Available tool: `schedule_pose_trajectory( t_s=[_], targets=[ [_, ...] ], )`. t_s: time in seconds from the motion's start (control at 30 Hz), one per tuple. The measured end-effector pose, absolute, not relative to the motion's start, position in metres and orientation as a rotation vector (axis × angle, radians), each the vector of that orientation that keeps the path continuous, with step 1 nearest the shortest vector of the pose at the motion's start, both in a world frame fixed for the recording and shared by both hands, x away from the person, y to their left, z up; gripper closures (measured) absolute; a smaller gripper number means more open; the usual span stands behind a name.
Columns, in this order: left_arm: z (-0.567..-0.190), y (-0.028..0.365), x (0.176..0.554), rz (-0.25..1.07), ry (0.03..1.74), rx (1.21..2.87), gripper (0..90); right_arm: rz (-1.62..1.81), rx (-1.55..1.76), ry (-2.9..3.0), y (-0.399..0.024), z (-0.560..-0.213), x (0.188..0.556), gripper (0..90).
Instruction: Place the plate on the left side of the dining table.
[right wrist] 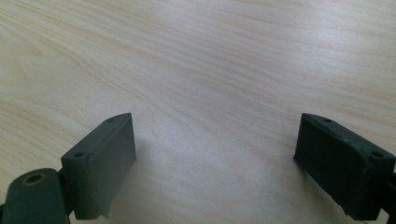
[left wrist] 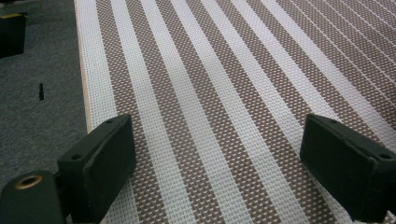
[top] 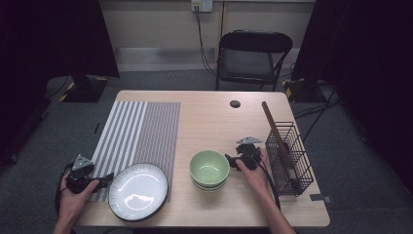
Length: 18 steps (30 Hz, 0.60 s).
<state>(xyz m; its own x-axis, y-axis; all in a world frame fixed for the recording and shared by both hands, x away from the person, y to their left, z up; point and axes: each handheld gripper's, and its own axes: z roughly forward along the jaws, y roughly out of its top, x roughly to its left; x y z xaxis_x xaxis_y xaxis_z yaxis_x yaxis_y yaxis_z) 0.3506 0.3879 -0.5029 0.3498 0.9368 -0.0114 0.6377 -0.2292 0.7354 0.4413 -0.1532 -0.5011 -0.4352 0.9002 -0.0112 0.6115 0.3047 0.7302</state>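
Observation:
My left gripper (top: 100, 181) is held at the table's front left corner, just left of a white plate (top: 138, 190) with a dark rim. In the left gripper view its jaws (left wrist: 217, 140) stand wide open over the striped placemat (left wrist: 224, 79), with nothing between them. My right gripper (top: 235, 159) hovers just right of the stacked green bowls (top: 209, 169). Seen from the right gripper view, its jaws (right wrist: 215, 140) are wide open above bare table wood (right wrist: 210, 60) and hold nothing.
A black wire basket (top: 289, 158) stands at the right edge with a long brown stick (top: 272, 124) leaning in it. The placemat (top: 136, 131) covers the table's left part. A small black disc (top: 235, 104) lies near the back edge. A folding chair (top: 252, 54) stands behind the table.

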Motion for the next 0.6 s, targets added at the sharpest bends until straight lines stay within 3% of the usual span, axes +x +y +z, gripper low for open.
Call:
schedule_pose_trajectory(
  t_s=[0.33,0.43,0.47,0.6],
  targets=[
    [-0.4992,0.3851,0.3530,0.568,1.411,1.977,10.7,0.919,1.364,2.142,-0.1522,-0.5009,0.4401,12.3],
    [-0.4981,0.3866,0.3516,0.577,1.413,1.972,14.7,0.901,1.376,2.151,-0.1514,-0.4987,0.4411,14.7],
    [-0.4982,0.3889,0.3505,0.585,1.415,1.959,19.9,0.905,1.397,2.156,-0.1529,-0.4958,0.4424,20.2],
    [-0.4972,0.3909,0.3499,0.603,1.455,1.947,20.8,0.909,1.391,2.152,-0.1551,-0.4928,0.4421,19.7]
  ],
)
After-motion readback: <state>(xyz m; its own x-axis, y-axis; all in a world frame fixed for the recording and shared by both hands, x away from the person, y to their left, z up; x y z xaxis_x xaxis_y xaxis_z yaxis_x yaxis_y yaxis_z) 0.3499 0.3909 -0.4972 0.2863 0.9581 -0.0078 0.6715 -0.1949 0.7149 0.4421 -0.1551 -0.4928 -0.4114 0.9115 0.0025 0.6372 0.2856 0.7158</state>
